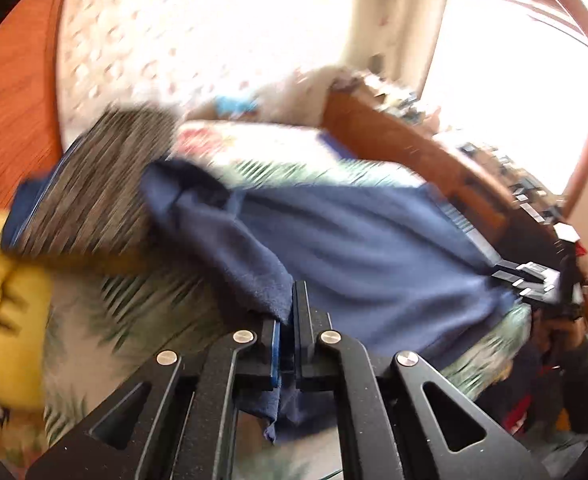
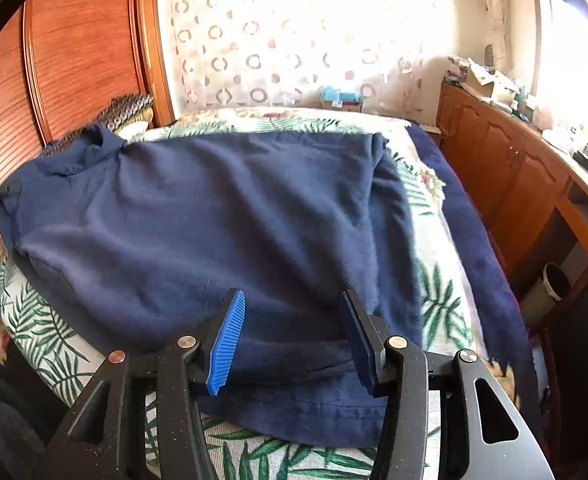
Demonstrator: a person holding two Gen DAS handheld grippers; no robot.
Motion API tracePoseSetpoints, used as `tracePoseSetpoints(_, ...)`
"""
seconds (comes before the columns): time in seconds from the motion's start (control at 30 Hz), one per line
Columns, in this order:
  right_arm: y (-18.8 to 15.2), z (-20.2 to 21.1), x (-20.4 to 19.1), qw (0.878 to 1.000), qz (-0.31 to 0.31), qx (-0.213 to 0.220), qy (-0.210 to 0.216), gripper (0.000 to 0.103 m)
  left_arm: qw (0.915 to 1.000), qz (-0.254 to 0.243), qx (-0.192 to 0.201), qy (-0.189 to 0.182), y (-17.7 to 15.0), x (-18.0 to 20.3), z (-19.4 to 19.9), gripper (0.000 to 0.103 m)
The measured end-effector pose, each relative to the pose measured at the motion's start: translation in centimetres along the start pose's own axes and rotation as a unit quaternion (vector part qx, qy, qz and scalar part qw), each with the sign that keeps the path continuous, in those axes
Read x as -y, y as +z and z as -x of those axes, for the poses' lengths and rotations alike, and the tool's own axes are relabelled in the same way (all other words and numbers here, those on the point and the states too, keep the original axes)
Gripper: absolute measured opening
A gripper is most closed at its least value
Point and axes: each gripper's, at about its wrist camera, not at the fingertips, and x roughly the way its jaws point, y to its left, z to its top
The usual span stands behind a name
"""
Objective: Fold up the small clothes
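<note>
Clearly, the navy fleece top (image 2: 213, 216) is lying spread across the bed (image 2: 49, 320), covering most of the leaf-print bedspread through the middle of the right wrist view, its collar toward the upper left and its hem at the lower centre; the right tool (image 2: 291, 340) is hovering over that hem with its blue pads standing apart, the fabric showing between them, though whether the tips are touching the cloth is hard to say from this angle; in the left wrist view, which is blurred, the left tool (image 1: 289, 320) is sitting at the lower centre with its jaws pressed together on a fold of the same navy top, a flap of cloth hanging below the pads and another rising to the upper left; the right tool is also showing at the right edge of that view (image 1: 534, 280), resting at the far side of the garment; a striped knitted piece (image 1: 93, 184) is lying at the left of that view above a yellow cushion (image 1: 9, 312); a wooden wardrobe (image 2: 73, 48) is filling the upper left, a patterned curtain (image 2: 285, 40) is hanging across the top centre, and a wooden cabinet (image 2: 506, 168) is running down the right side beside the bed.
</note>
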Motion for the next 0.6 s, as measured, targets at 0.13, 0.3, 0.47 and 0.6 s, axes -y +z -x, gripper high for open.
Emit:
tracePoseSetpoints(0.13, 0.2, 1.4, 1.1, 1.000, -0.012, 0.018, -0.008, 0.051, 0.9979, -0.037, 0.020, -0.050, 4.1, 5.1, -1.0, 0.005)
tracePoseSetpoints(0.3, 0.2, 3.1, 2.9, 0.999, -0.032, 0.038, -0.019, 0.051, 0.9908, -0.077, 0.021, -0.110, 7.6, 11.9, -3.6, 0.005)
tracePoseSetpoints(0.47, -0.1, 4.5, 4.1, 0.997, -0.043, 0.051, -0.026, 0.051, 0.9810, -0.090, 0.010, -0.172, 9.4, 17.3, -5.3, 0.005)
tracePoseSetpoints(0.6, -0.3, 5.0, 4.7, 0.997, -0.047, 0.056, -0.029, 0.051, 0.9754, -0.117, 0.011, -0.186, 9.9, 21.3, -5.9, 0.005)
